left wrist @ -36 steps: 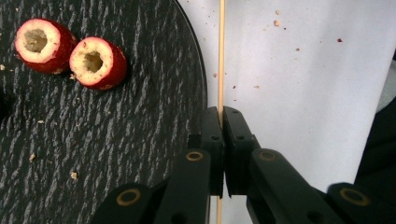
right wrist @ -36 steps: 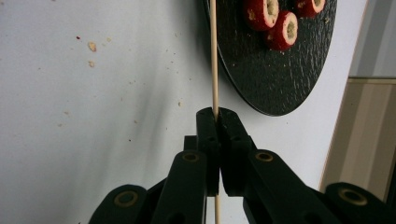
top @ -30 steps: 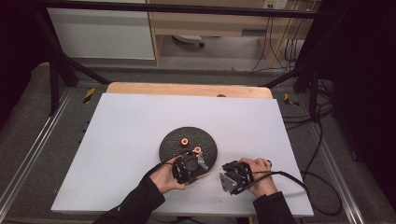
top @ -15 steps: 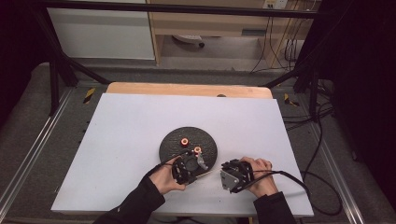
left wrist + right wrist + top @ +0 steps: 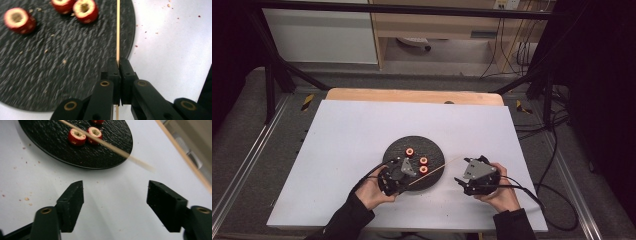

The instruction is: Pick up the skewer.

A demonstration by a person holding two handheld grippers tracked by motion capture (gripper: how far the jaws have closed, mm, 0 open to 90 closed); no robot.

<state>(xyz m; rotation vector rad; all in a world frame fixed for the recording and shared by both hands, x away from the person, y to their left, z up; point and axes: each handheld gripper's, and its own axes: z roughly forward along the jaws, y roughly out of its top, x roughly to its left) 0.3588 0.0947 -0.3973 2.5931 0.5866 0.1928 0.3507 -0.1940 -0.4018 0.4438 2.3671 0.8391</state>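
A thin wooden skewer (image 5: 117, 30) is clamped between the shut jaws of my left gripper (image 5: 118, 65). It runs out over the edge of a round black plate (image 5: 62, 62). In the high view the left gripper (image 5: 404, 179) sits at the plate's (image 5: 412, 145) near edge, and the skewer (image 5: 437, 170) points right and away. Three red cored fruit pieces (image 5: 409, 151) (image 5: 423, 160) (image 5: 423, 169) lie on the plate. My right gripper (image 5: 462, 181) is right of the plate, apart from the skewer. Its jaws stand wide open (image 5: 115, 192) and hold nothing, with the blurred skewer (image 5: 112, 147) ahead.
Crumbs (image 5: 25, 198) speckle the white tabletop (image 5: 352, 135) around the plate. A wooden strip (image 5: 412, 95) runs along the table's far edge. Cables (image 5: 532, 190) trail from the right gripper to the floor at the right.
The two grippers have drawn apart: the left one shifted left, the right one a little right. The skewer now shows, reaching from the left gripper toward the right one.
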